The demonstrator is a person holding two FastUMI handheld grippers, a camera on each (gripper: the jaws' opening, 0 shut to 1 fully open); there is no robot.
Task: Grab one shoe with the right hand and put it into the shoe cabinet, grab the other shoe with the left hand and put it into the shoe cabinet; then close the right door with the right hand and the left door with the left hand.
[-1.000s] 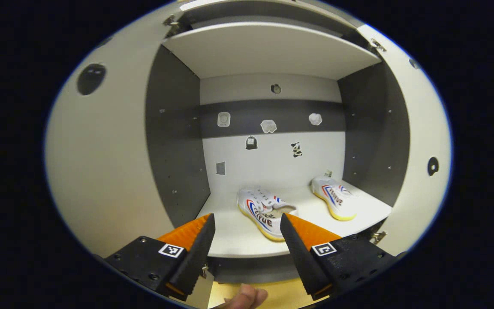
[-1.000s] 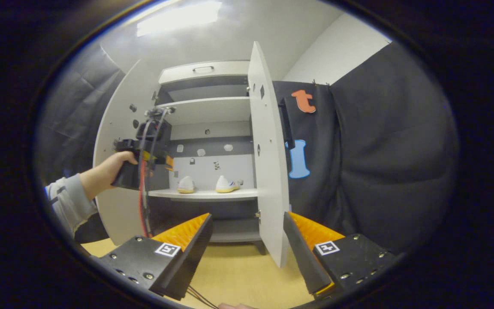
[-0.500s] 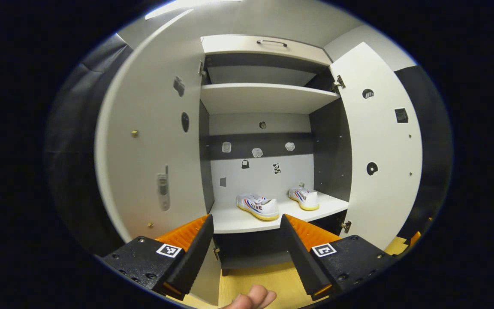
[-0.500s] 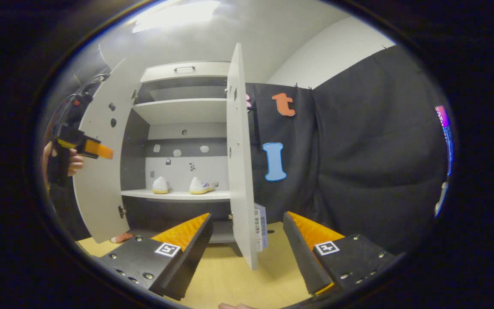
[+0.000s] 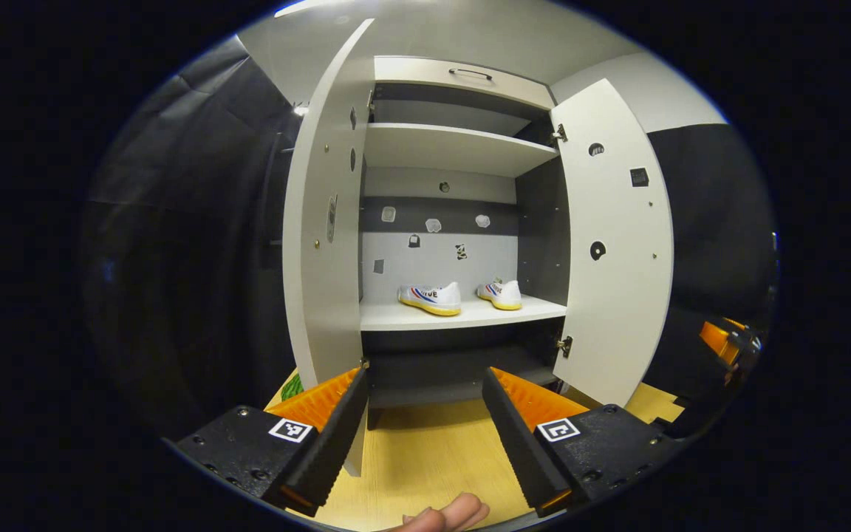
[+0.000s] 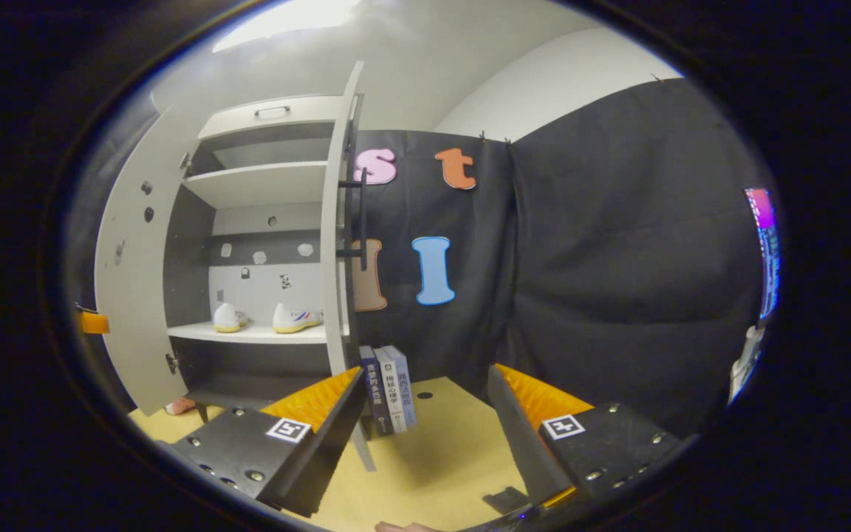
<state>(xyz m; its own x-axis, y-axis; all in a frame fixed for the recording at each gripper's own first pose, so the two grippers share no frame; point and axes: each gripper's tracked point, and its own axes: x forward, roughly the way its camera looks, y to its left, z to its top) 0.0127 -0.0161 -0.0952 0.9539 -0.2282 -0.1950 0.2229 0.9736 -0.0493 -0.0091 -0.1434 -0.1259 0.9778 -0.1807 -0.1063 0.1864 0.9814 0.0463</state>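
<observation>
The cabinet (image 5: 455,148) stands open, and both shoes sit side by side on its lower shelf (image 5: 462,316). In the left gripper view, the left shoe (image 5: 430,298) lies with its long axis across the shelf, its striped side to the camera. Which end is the toe I cannot tell. The right shoe (image 5: 500,293) is turned more toward the back, its long axis running diagonally, near the right side wall. The two are apart, not touching. Both are low white sneakers with a yellowish sole (the left one shows red and blue stripes on its side).

The cabinet is made of smooth white boards with dark grey inner walls, and small stickers are on the back panel. The left door (image 5: 322,244) is seen almost edge-on, swung wide out. The right door (image 5: 614,244) is a flat white panel with small round marks, also open; in the right gripper view a thin dark bar handle (image 6: 361,214) is on its outer face. A few books (image 6: 388,388) stand upright on the pale wooden floor (image 6: 433,458) beside this door.

The left gripper (image 5: 425,425) is wide open and holds nothing; its fingers (image 5: 326,436) have ribbed inner faces. The right gripper (image 6: 425,428) is also spread wide and empty, pointing at the edge of the right door.
</observation>
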